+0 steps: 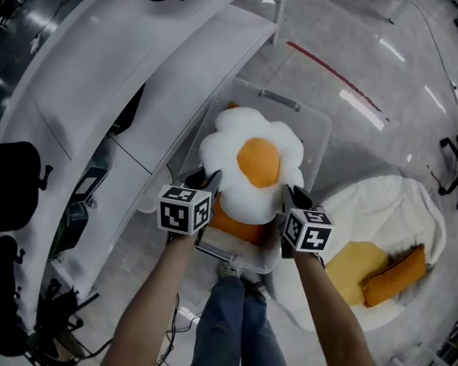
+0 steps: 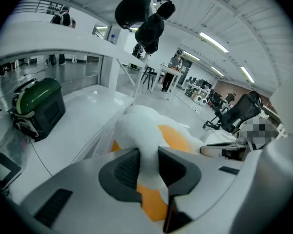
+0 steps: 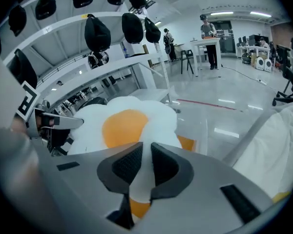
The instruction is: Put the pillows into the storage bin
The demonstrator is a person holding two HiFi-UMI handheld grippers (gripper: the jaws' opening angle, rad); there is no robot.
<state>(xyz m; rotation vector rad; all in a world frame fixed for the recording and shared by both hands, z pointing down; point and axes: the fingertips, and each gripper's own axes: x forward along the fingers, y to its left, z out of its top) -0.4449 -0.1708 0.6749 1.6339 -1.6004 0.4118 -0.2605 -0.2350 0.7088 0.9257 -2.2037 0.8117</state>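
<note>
The left gripper [image 1: 205, 181] and right gripper [image 1: 295, 197] fingers pinch the egg pillow [image 1: 253, 165] only at six o'clock, so it could flop outside the bin [image 1: 319, 122].

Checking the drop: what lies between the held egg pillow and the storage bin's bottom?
An orange pillow, already in the storage bin beneath the egg pillow; the head view shows it.

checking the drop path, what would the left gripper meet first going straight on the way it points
The fried-egg pillow the left gripper clamps fills that line; beyond, probably the orange pillow in the storage bin, depth unclear.
</note>
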